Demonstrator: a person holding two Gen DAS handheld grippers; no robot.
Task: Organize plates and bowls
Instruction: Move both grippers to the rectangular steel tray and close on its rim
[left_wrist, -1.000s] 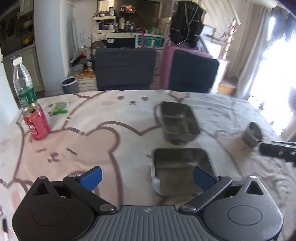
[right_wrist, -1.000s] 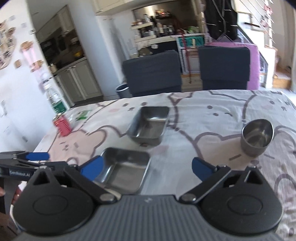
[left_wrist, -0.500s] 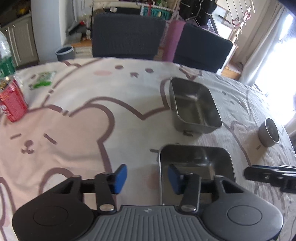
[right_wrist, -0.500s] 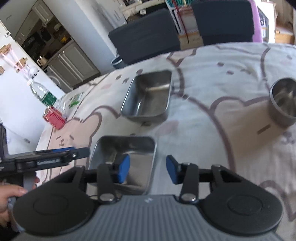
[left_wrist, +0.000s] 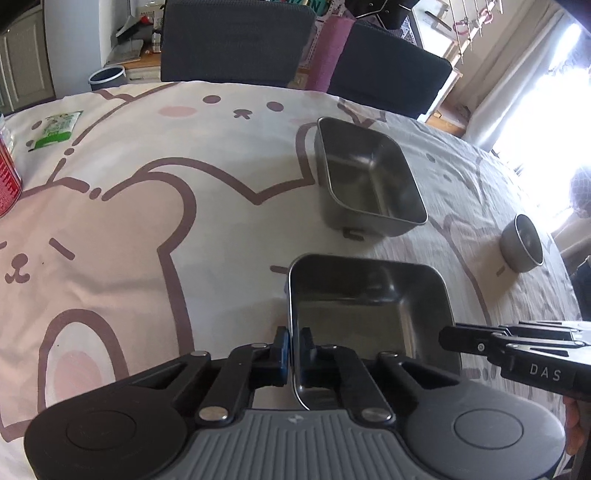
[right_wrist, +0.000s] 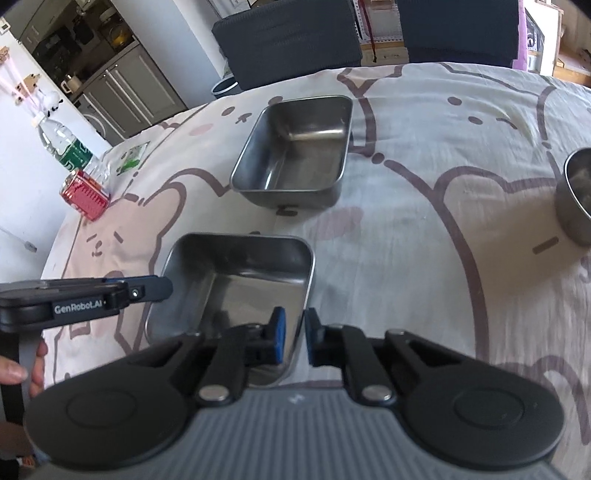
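A shallow steel tray (left_wrist: 369, 306) (right_wrist: 236, 280) lies nearest on the bear-print cloth. My left gripper (left_wrist: 294, 345) is shut on its left wall, one blue pad inside and one outside. My right gripper (right_wrist: 295, 332) straddles the opposite wall; its jaws are closing, and the pads look pressed on the wall. Each gripper shows in the other's view: the left gripper (right_wrist: 162, 288) and the right gripper (left_wrist: 447, 334). A deeper steel tray (left_wrist: 365, 184) (right_wrist: 295, 147) sits just beyond. A small round steel bowl (left_wrist: 524, 243) (right_wrist: 578, 199) stands far right.
A red can (right_wrist: 85, 199) and a water bottle (right_wrist: 66, 147) stand at the table's left edge, with a green packet (left_wrist: 55, 129) close by. Two dark chairs (left_wrist: 236, 40) line the far side. A person's hand (right_wrist: 22, 369) holds the left gripper.
Both grippers came down and forward onto the near tray. Their jaws went from wide open to closed over its left and right walls.
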